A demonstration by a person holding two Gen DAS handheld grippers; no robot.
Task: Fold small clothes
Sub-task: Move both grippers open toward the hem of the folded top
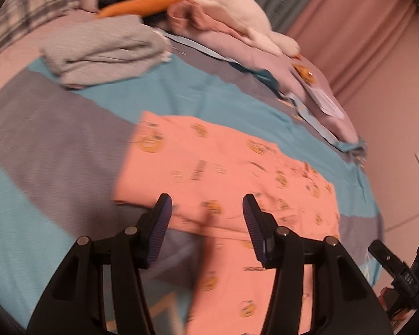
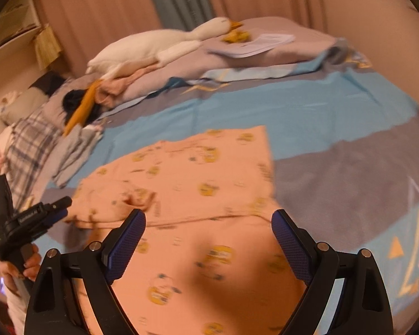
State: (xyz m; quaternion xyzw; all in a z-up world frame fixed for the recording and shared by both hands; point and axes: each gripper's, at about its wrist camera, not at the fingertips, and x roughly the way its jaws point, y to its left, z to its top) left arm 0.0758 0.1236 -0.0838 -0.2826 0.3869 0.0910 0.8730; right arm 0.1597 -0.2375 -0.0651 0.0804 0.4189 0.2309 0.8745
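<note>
A salmon-pink small garment (image 1: 223,167) with yellow cartoon prints lies spread flat on the blue and grey bedsheet (image 1: 56,145). My left gripper (image 1: 206,203) hovers over its near edge, jaws open, nothing between the pads. In the right wrist view the same garment (image 2: 204,184) fills the middle, with a crease running across it. My right gripper (image 2: 209,217) stands wide open above it, holding nothing. The left gripper (image 2: 65,206) shows at the garment's left edge, held by a hand (image 2: 28,262). One right gripper finger (image 1: 382,254) appears at the lower right of the left wrist view.
A folded grey garment (image 1: 106,50) lies at the back left. Behind it is a heap of clothes with a white plush goose (image 2: 153,47) on a mauve quilt (image 2: 293,47) with papers (image 2: 259,44). A plaid cloth (image 2: 30,145) lies left. Curtains hang behind.
</note>
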